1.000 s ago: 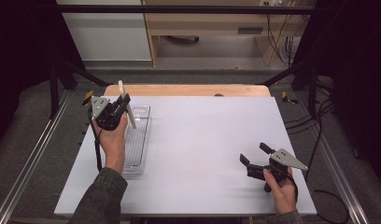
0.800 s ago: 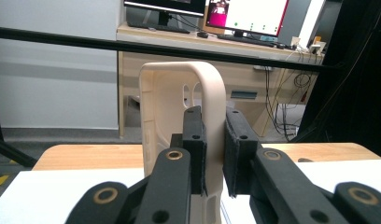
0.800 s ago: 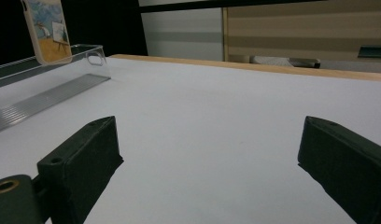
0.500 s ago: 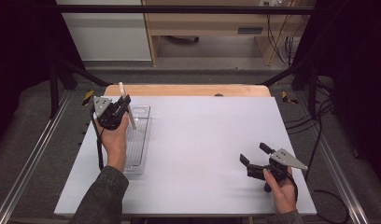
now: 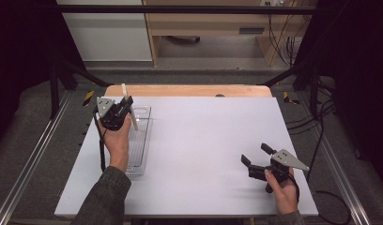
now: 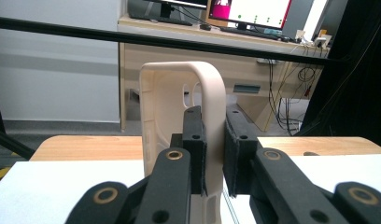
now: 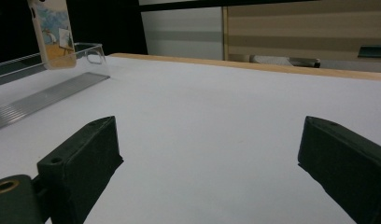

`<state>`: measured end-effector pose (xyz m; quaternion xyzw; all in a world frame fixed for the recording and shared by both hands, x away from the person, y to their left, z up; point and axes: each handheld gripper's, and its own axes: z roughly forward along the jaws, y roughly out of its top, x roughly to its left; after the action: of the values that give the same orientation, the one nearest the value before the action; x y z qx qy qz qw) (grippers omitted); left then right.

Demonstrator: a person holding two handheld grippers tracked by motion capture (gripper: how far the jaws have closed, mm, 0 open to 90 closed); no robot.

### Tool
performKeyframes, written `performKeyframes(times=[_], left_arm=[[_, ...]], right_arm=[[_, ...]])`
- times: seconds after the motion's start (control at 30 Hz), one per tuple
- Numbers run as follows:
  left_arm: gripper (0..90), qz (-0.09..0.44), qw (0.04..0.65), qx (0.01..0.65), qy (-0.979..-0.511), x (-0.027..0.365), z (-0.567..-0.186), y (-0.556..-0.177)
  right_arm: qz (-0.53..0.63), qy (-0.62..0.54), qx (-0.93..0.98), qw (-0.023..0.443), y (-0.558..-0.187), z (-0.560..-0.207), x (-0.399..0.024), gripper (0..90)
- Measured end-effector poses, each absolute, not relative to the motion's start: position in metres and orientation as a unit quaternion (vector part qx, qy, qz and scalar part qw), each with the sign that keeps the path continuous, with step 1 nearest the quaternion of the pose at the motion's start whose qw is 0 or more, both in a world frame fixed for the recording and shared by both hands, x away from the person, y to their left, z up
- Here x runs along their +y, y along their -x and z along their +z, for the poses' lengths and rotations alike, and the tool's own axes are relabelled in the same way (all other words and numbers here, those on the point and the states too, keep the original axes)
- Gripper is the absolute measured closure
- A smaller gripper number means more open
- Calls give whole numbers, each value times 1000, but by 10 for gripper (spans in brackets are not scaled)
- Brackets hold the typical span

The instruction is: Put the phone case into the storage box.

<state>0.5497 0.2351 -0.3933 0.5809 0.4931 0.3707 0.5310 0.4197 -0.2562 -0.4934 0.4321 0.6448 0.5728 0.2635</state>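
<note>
My left gripper (image 5: 125, 108) is shut on a beige phone case (image 5: 130, 108) and holds it upright, slightly tilted, over the far end of a clear plastic tray (image 5: 139, 149). In the left gripper view the case (image 6: 172, 98) stands on edge between the two pads, its rounded corner and camera cut-out at the top. In the right gripper view the case (image 7: 51, 32) shows a printed picture on its back, above the tray (image 7: 44, 91). My right gripper (image 5: 256, 153) rests open near the table's front right, nothing between its jaws (image 7: 209, 154).
The white tabletop (image 5: 208, 140) spreads between the two hands. A wooden strip (image 5: 189, 90) runs along its far edge. Black frame bars and cables (image 5: 321, 122) flank the table, and a desk with monitors (image 6: 254, 11) stands beyond.
</note>
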Motion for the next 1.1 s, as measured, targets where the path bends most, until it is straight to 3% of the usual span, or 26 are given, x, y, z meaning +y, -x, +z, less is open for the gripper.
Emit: performKeyframes(times=[1.1], left_arm=[[801, 379, 516, 503, -580, 241, -400, -556]], right_arm=[[570, -427, 647, 272, -419, -494, -255, 55]])
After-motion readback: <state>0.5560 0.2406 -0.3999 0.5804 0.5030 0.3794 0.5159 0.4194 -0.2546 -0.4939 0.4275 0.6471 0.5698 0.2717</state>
